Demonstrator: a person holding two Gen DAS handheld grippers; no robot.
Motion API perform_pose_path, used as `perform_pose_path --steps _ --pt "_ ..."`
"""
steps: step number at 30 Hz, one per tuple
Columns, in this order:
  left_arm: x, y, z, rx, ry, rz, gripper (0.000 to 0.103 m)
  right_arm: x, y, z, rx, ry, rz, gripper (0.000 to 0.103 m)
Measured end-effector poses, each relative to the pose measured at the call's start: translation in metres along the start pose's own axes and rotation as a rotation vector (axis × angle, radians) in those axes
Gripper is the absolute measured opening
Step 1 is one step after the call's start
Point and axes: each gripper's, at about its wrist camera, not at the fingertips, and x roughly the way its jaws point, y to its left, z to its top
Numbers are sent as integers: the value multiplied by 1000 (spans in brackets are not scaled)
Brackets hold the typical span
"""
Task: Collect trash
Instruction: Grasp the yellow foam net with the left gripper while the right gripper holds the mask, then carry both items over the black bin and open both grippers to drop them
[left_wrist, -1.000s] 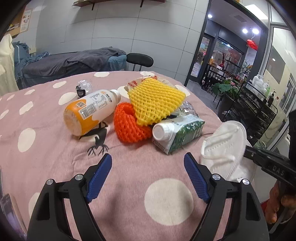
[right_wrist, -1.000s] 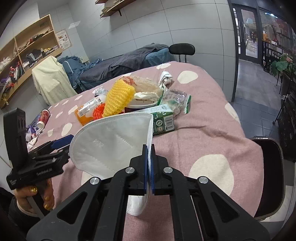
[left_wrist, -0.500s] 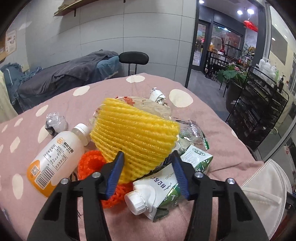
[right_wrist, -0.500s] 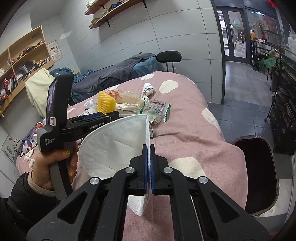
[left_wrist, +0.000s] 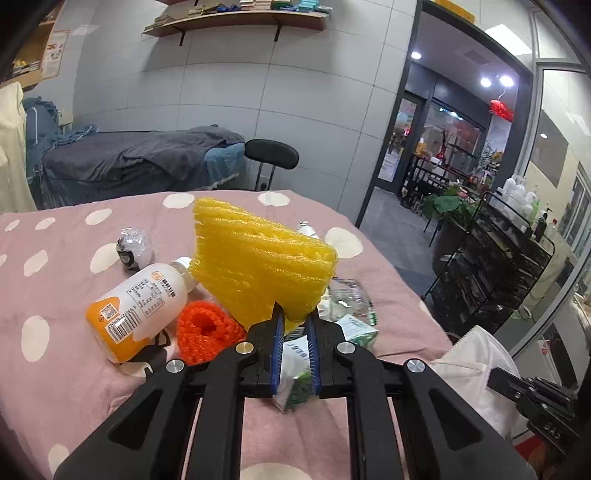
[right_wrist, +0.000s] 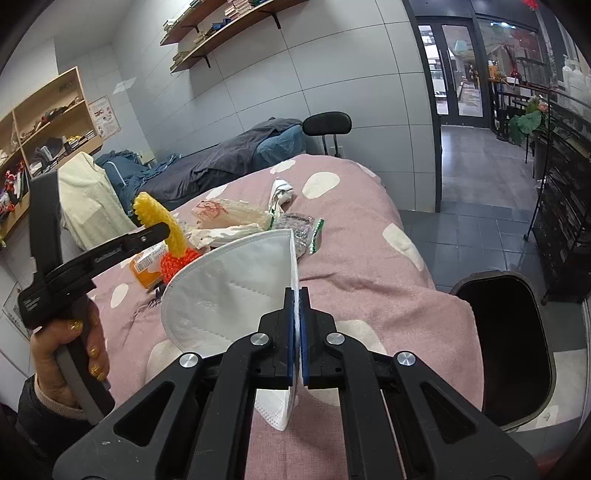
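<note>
My left gripper (left_wrist: 295, 318) is shut on the lower corner of a yellow foam net (left_wrist: 258, 262) and holds it up above the trash pile; the net also shows in the right wrist view (right_wrist: 162, 221). Under it lie an orange foam net (left_wrist: 207, 332), an orange-and-white bottle (left_wrist: 136, 310) and a green-and-white carton (left_wrist: 295, 373), partly hidden by my fingers. My right gripper (right_wrist: 296, 295) is shut on a white face mask (right_wrist: 229, 295) and holds it above the table's near edge. The mask also shows in the left wrist view (left_wrist: 476, 373).
The table wears a pink cloth with white dots (right_wrist: 369, 258). More wrappers (right_wrist: 295, 225) and a crumpled ball (left_wrist: 133, 247) lie on it. A black bin (right_wrist: 513, 347) stands open at the table's right. A black chair (left_wrist: 271, 155) and a bed are behind.
My left gripper moved forward over the pile, shut on the yellow foam net and lifted it. My right gripper kept hold of the mask and drew back a little.
</note>
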Motion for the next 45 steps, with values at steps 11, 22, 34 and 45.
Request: perform_pose_path --steps 11,22,34,45 --pt "2 -84 -16 104 24 -228 12 -45 -73 6 124 -111 -185 4" --pt "29 -172 -33 244 82 -391 12 -30 -203 -20 326 8 -461 4" --pt "47 -198 -56 276 190 -440 12 41 -278 -82 499 240 -534 15" --pt "59 -226 -70 330 250 -477 12 0 -277 -92 534 152 -620 81"
